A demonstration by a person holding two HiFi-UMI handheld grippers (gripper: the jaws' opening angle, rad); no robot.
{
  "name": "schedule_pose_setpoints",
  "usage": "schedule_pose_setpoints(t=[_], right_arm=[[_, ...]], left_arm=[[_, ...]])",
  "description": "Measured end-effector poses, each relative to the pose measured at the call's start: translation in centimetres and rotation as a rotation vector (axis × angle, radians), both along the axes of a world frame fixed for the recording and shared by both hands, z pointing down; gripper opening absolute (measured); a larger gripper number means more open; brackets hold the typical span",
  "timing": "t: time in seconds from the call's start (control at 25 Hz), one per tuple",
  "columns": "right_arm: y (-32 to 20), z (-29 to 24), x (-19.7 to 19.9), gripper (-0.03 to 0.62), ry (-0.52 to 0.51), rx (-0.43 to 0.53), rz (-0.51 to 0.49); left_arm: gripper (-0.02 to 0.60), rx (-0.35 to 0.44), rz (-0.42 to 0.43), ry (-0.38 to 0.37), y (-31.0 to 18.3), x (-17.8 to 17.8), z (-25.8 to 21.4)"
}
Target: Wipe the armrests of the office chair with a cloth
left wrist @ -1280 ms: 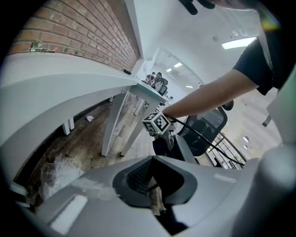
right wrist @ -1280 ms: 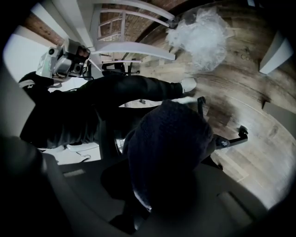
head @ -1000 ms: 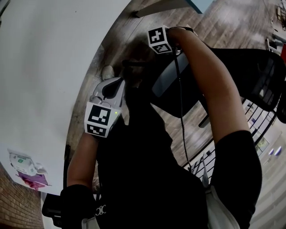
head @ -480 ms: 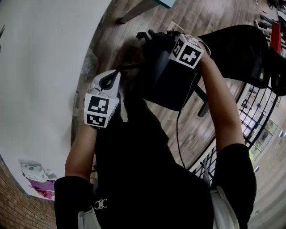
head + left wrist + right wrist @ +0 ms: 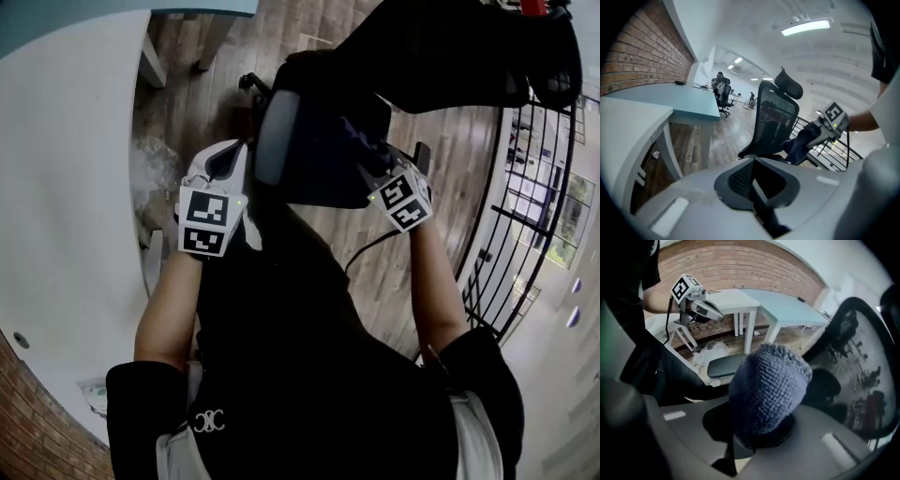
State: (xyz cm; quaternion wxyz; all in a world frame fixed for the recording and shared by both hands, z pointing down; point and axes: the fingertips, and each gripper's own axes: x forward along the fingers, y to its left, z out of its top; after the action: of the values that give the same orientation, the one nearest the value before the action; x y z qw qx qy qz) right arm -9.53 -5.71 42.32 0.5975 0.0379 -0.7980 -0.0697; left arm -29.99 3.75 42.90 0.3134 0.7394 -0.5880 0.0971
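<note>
The right gripper (image 5: 816, 131) is clamped on a bunched blue cloth (image 5: 766, 390). In its own view the grey armrest pad (image 5: 725, 365) lies beyond the cloth, toward the left of the frame, with its long axis running across. The left gripper (image 5: 715, 314) sits further back at upper left, its jaws apparently together and empty. The chair's mesh back (image 5: 776, 117) fills the right. The second armrest is not visible, and cloth contact with the chair is unclear.
</note>
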Motion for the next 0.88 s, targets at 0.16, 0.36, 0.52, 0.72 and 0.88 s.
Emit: schedule_pose_setpoints(t=[0.16, 0.36, 0.52, 0.72, 0.88], right_arm=[[1.2, -0.8, 8.5, 0.057, 0.052, 0.016, 0.167], [2.3, 0.1, 17.5, 0.057, 0.074, 0.039, 0.284], [3.4, 1.7, 23.5, 0.057, 0.069, 0.035, 0.349], [4.3, 4.6, 32.0, 0.057, 0.068, 0.035, 0.380], [3.5, 8.2, 37.6, 0.057, 0.090, 0.041, 0.346]], left_arm=[[0.006, 0.013, 0.111, -0.011, -1.8, 4.4, -1.2], [0.006, 0.017, 0.207, -0.021, -2.5, 10.3, -2.2], [0.006, 0.002, 0.257, -0.036, -2.1, 15.3, -2.1], [0.006, -0.007, 0.278, -0.058, -1.7, 23.4, -1.9], [0.006, -0.026, 0.246, -0.044, -1.1, 29.3, -1.8]])
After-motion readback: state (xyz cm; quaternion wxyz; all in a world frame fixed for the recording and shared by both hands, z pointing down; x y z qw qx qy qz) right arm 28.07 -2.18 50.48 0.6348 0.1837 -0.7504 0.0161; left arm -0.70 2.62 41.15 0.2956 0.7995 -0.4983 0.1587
